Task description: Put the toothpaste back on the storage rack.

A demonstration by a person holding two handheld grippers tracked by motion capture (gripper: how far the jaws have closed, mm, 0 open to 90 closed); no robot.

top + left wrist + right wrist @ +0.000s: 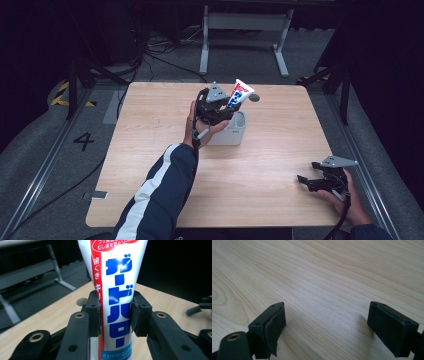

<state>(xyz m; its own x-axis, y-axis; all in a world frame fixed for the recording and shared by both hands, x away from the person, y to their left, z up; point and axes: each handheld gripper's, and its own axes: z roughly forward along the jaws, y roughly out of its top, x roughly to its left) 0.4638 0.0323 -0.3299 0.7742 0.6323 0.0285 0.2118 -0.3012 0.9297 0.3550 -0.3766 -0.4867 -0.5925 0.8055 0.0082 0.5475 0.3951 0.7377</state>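
Observation:
A white toothpaste tube with red and blue lettering stands nearly upright, broad end up, over the middle of the wooden table. My left gripper is shut on it. In the left gripper view both pads press the sides of the tube at its middle, with the left gripper around it. A white cup stands right below; the tube's lower end is hidden behind the gripper. My right gripper rests open near the table's front right corner, and in its own view the right gripper has bare wood between its jaws.
A small dark round disc lies in the tabletop just right of the tube. Beyond the far edge stand a grey desk frame and cables on the floor. Black stands flank the table.

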